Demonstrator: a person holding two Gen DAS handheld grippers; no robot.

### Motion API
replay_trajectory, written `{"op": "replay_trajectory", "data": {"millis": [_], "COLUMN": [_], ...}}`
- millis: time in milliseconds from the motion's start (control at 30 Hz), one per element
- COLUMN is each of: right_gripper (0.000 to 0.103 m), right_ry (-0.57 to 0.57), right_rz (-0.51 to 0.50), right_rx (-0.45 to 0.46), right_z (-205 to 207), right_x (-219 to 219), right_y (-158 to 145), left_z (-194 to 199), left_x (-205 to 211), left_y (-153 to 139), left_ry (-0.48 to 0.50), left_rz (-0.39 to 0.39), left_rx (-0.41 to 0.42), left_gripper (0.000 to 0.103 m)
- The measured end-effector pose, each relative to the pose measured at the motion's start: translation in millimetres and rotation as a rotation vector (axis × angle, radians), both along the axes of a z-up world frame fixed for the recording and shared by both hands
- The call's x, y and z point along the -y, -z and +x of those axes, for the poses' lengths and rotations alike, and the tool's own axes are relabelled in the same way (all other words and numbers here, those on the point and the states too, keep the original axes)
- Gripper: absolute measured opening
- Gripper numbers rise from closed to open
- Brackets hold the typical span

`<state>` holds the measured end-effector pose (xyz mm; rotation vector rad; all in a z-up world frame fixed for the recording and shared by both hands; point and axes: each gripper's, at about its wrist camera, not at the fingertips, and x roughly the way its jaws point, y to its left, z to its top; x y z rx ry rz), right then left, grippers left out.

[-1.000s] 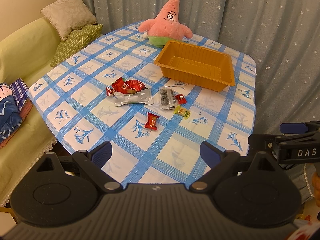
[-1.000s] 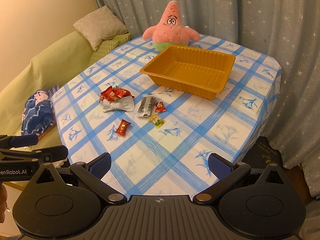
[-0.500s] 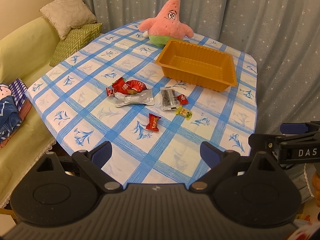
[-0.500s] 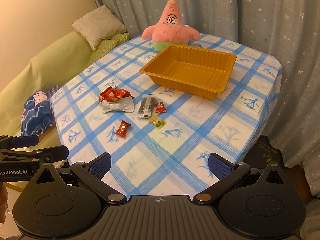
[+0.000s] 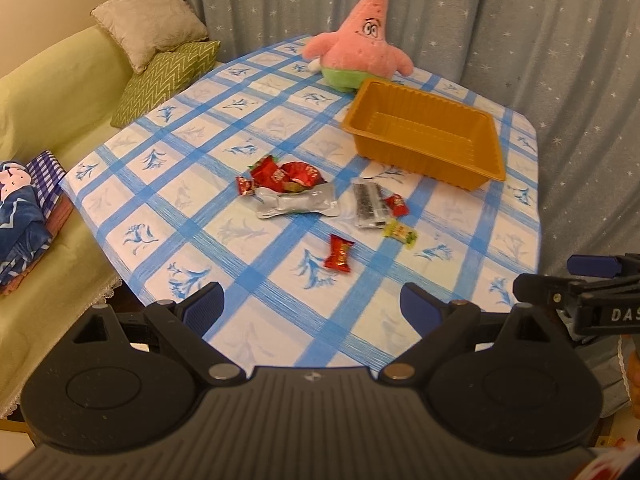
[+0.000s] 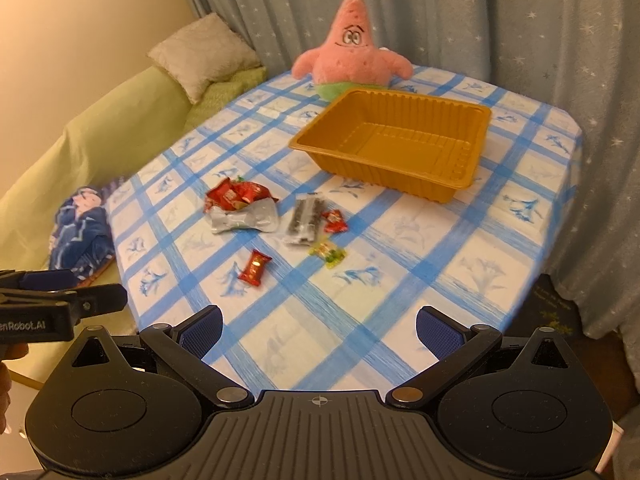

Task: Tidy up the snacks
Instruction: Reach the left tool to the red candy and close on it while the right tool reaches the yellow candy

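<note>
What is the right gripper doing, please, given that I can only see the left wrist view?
Observer: The right gripper is wide open and holds nothing. It hovers over the near edge of the table.
Operator: Thank you. Is there anything past the table's right corner?
Observer: Yes, a dark thing lies on the floor there. I cannot tell what it is.
Operator: Can you see who holds my left gripper?
Observer: Only part of a hand, just below the left gripper at the edge of the right view.
</note>
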<state>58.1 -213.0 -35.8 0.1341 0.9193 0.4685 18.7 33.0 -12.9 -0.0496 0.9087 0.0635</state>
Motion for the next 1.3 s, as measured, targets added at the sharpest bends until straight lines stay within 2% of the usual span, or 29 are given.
{"op": "replay_trajectory", "data": {"millis": [233,467,533,600,833,933,1100,1300], "right_gripper": [0.103,0.102,0.095,0.092,0.078,0.074,0.072,0.072], "right_ry": [-0.036,-0.025,-0.026,-0.031,-0.047,-0.051,-0.049,-0.042], "right_rz": [0.064,0.075,0.071,0.067,0.04,0.029,0.019,0.009], "right_rx": [0.049,0.08,0.09,0.09,0.066,0.052,0.031,0.013], "right_z": [11.3,32.0,37.6,44.6,66.3,74.2,84.1,93.1], "right_x": [-10.8,-13.1,-13.7,-14.5,-17.2,-18.0,-17.5,-14.7], "right_y": [20.5,47.2,53.6,61.2,85.7,93.7,102.3,108.0], "left_z": [19.1,48.0,55.1,63.2,93.6,104.4,121.9,137.3], "left_x": [-17.6,-24.1,-23.8,-23.0,-16.1,-11.9,-4.9,1.9], "left_y": [18.0,44.1,52.7,61.4,91.3,102.7,118.0,127.3], "left_ry": [0.021,0.055,0.067,0.082,0.135,0.158,0.189,0.211], "left_rz": [-0.023,-0.038,-0.037,-0.034,-0.035,-0.037,-0.036,-0.034], "left_rx": [-0.005,-0.014,-0.013,-0.026,-0.048,-0.065,-0.088,-0.105], "left_gripper": [0.093,0.088,0.086,0.081,0.074,0.067,0.06,0.057]}}
